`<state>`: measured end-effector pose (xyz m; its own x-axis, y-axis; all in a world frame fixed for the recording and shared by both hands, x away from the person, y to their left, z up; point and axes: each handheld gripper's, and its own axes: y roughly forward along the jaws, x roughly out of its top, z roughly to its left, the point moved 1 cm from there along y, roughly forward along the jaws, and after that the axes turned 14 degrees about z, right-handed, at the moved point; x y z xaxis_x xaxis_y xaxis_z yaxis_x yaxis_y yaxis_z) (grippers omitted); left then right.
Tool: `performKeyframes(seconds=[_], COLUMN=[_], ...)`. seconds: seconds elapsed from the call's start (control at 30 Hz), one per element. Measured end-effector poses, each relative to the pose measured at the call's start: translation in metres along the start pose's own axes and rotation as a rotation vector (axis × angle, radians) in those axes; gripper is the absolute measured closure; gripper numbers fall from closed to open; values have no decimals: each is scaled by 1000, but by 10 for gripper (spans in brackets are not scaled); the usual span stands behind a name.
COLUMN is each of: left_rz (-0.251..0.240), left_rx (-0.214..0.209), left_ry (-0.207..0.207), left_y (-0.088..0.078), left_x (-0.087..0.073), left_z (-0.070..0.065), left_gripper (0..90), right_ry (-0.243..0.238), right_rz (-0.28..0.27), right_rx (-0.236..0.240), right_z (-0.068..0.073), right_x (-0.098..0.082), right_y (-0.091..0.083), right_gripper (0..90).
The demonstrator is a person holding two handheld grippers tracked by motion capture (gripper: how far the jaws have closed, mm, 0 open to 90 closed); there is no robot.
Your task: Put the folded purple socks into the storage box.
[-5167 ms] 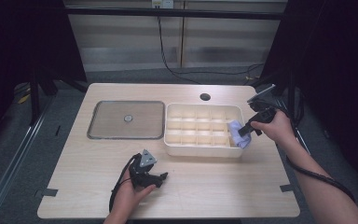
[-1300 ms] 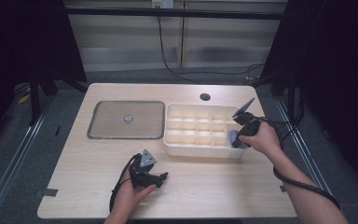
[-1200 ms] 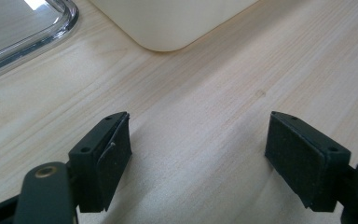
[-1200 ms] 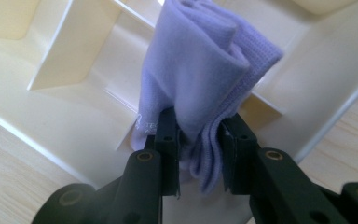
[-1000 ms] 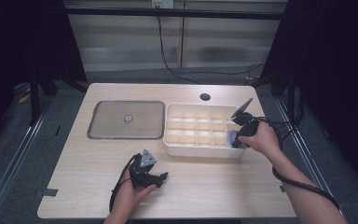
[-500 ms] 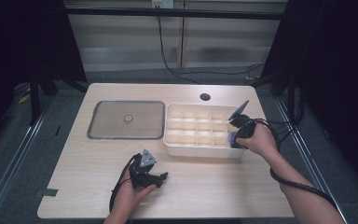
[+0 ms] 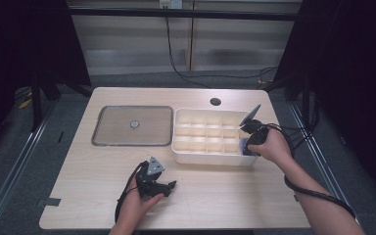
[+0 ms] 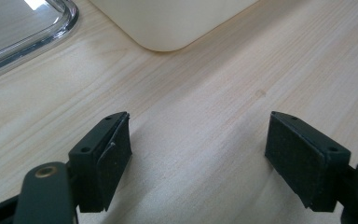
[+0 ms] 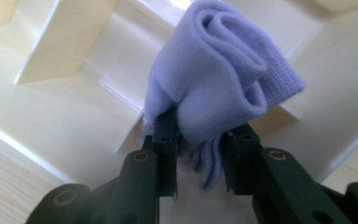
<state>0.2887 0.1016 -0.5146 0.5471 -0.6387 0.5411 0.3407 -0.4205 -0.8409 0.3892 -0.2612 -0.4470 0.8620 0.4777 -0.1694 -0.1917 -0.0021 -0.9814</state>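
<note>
While the right tongs [image 9: 198,140] have just been easing apart around a rolled lilac fleece cloth [image 9: 216,79], it sits in the near right cell of the cream plastic divider tray [image 7: 196,154]; letting go remains. Left tongs [image 8: 198,158] rest wide apart, empty, on the pale wooden tabletop [image 7: 235,191].

A pale wood table [image 7: 215,196] with rounded corners carries the things. A round hole [image 7: 215,102] sits near its far edge. On the left half lies a flat clear lid [image 7: 133,125] with a small knob in its middle. Just beside it, to the right, stands a cream tray [image 7: 210,155] divided into small compartments.
</note>
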Motion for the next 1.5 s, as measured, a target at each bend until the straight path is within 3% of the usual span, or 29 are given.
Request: performKeyframes(seconds=[0.17,0.33,0.87,1.5], left_rz=[1,1,-7,-7], left_rx=[0,0,-1,-2], left_ry=[0,0,-9,-9], left_y=[0,0,0,0], left_x=[0,0,0,0], left_z=[0,0,-1,-1], left_gripper=[219,218,218,218], right_ry=[-5,-2,-24,-35], right_rz=[4,-13,15,7], right_rx=[-21,22,5,-6], right_z=[0,-3,-3,-4], right_x=[-1,-4,-6,-6], right_y=[-5,-8,-28,-61], right_gripper=[625,636,655,654])
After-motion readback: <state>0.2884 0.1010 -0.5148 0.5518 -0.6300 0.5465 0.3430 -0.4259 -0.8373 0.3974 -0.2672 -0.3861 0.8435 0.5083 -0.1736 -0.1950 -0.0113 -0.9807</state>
